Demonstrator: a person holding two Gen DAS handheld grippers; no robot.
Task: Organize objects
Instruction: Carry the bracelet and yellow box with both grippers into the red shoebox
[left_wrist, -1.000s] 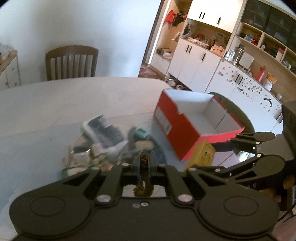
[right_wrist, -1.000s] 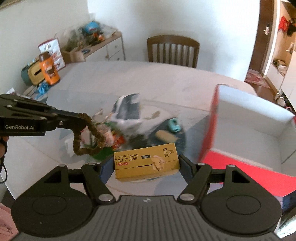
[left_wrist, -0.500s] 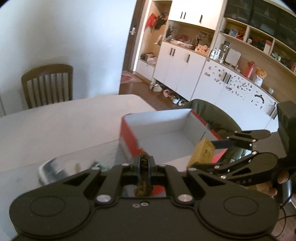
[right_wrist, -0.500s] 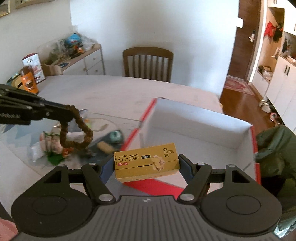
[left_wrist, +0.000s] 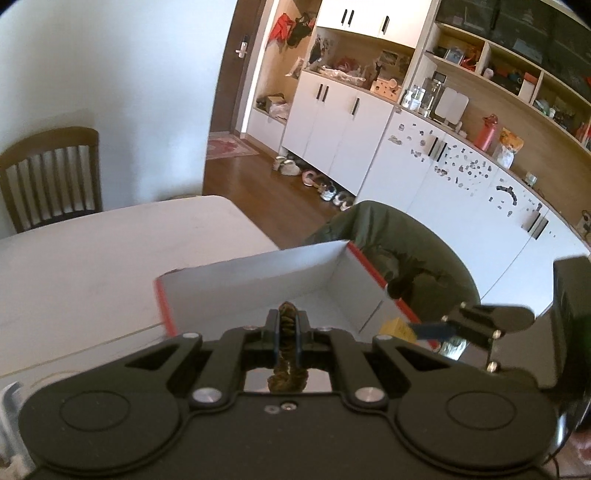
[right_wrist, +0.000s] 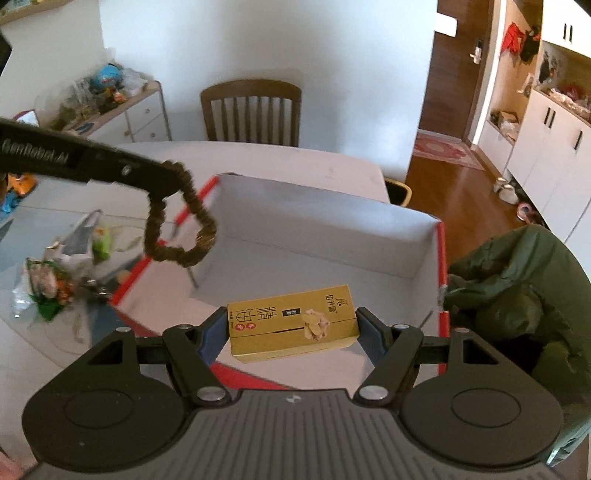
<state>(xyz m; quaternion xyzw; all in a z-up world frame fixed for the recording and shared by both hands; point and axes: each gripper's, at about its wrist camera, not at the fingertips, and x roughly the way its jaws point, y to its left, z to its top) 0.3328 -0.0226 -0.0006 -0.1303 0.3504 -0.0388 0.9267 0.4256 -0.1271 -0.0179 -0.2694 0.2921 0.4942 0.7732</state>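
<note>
The left hand-held gripper is clenched on a brown scrunchie, whose loop hangs over the near left corner of the red box; in the left wrist view only a thin edge of the scrunchie shows between the closed fingers, and the rest is hidden behind the gripper body. The right hand-held gripper is grasping a small yellow carton by its two short ends, held level above the box's white interior near its front wall; from the left wrist view only a corner of that carton peeks out behind the right gripper's finger. The box sits open on the table, and the lower part of its front wall is cut off by the gripper bodies in both views. To the left of the box lies a heap of packets and wrappers, blurred, so the single items are hard to make out. A dark green jacket is bunched just beside the box's right wall. A wooden chair stands at the far side of the table.
</note>
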